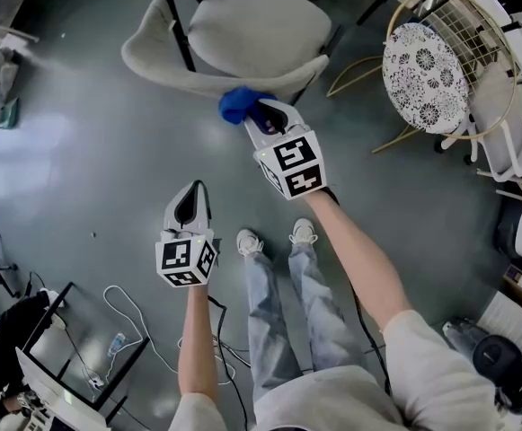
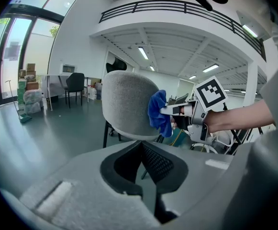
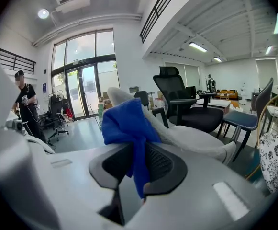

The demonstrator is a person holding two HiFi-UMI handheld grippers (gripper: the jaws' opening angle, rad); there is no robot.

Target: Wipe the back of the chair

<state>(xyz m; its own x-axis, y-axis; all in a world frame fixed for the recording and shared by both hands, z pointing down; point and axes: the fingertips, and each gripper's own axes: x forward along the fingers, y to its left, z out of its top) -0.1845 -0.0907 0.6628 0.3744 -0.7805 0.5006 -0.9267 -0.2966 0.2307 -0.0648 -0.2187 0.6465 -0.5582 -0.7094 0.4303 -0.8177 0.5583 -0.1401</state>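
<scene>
A grey upholstered chair (image 1: pixel 261 25) stands just ahead of me, its curved back (image 1: pixel 216 77) turned towards me. My right gripper (image 1: pixel 262 115) is shut on a blue cloth (image 1: pixel 240 104) and holds it against the top edge of the back. In the left gripper view the cloth (image 2: pixel 159 113) rests on the right side of the grey back (image 2: pixel 127 109). The right gripper view shows the cloth (image 3: pixel 127 123) bunched between the jaws, with the chair (image 3: pixel 191 138) behind it. My left gripper (image 1: pixel 196 189) hangs lower and to the left, away from the chair, shut and holding nothing.
A wire-frame chair with a patterned round cushion (image 1: pixel 425 65) stands at the right. Cables (image 1: pixel 144 330) and a black-framed glass stand (image 1: pixel 81 348) are on the floor at lower left. My feet (image 1: pixel 274 236) are just behind the chair. A black office chair (image 3: pixel 182 104) is further off.
</scene>
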